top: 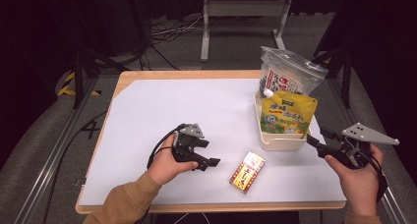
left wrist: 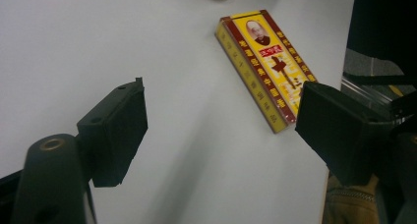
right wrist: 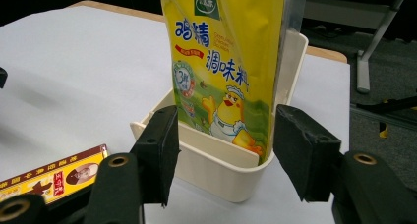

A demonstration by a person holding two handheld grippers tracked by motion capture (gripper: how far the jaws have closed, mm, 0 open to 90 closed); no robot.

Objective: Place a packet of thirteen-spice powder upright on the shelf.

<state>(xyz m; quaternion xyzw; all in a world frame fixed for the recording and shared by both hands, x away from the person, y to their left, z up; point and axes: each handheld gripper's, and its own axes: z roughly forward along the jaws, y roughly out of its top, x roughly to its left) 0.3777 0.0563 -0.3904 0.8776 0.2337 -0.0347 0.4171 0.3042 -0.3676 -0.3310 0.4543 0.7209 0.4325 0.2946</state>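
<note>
A flat yellow and red box (top: 247, 171) lies on the white table top, also seen in the left gripper view (left wrist: 265, 67) and at the left edge of the right gripper view (right wrist: 51, 177). My left gripper (top: 212, 162) is open, left of the box, with nothing between its pads (left wrist: 221, 130). A cream bin (top: 281, 141) holds a yellow pouch (top: 287, 114) and a clear bag (top: 290, 74) standing upright. My right gripper (top: 311, 139) is open just off the bin's near right corner; in its own view the jaws (right wrist: 223, 155) frame the bin (right wrist: 216, 167) and the yellow pouch (right wrist: 223, 62) without touching.
The white sheet (top: 172, 106) covers a wooden table (top: 147, 75) whose edge shows at the back and front. Behind the table stand a metal frame (top: 241, 17) and cables on the floor. A rail runs along the floor at left.
</note>
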